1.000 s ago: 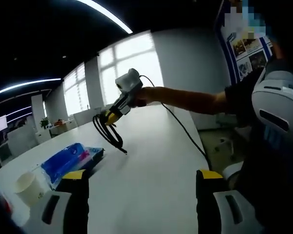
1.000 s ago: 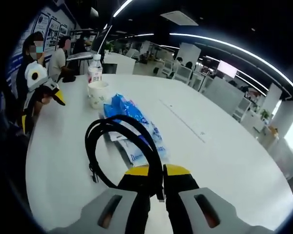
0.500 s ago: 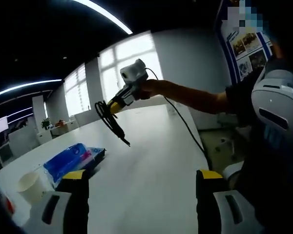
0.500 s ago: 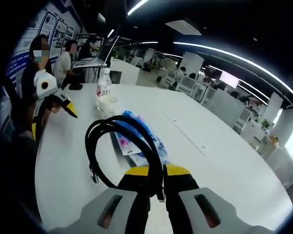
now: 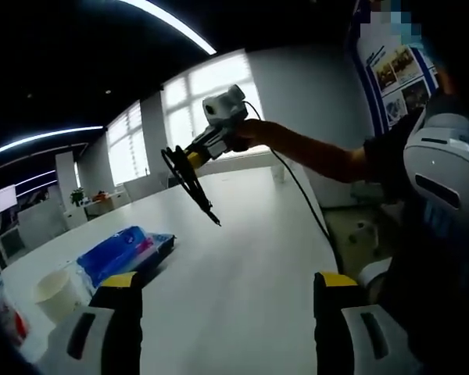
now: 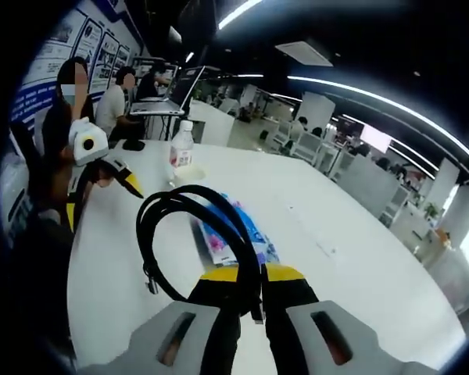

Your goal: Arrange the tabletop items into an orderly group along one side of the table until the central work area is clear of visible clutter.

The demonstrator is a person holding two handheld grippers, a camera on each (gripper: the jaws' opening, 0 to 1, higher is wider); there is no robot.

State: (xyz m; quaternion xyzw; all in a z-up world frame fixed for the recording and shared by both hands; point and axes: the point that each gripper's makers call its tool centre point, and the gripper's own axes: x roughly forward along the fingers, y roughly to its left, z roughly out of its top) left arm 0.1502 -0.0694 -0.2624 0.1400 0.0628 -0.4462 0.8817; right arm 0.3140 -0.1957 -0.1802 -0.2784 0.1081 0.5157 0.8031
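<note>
Right gripper (image 6: 248, 275) jaws clamped on coiled black cable (image 6: 189, 226), lifted clear above the white table (image 6: 352, 266). Left gripper (image 5: 223, 285) jaws wide apart, empty, over table's near edge.

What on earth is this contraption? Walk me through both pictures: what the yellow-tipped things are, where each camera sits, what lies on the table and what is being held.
There is no robot here. A person holds a hand-operated two-jaw gripper in each hand, and a fisheye camera rides on each, looking forward along its jaws.

In the left gripper view, the left gripper rises from the bottom with its yellow-tipped jaws wide apart and nothing between them. Further off, the person's arm holds up the right gripper, with a coiled black cable hanging from it above the white table.

The right gripper view looks along that second gripper: its jaws are closed on the cable, whose loop stands up in front of the lens.

On the table lie a blue plastic packet, a paper cup and a bottle. People sit in the background.
</note>
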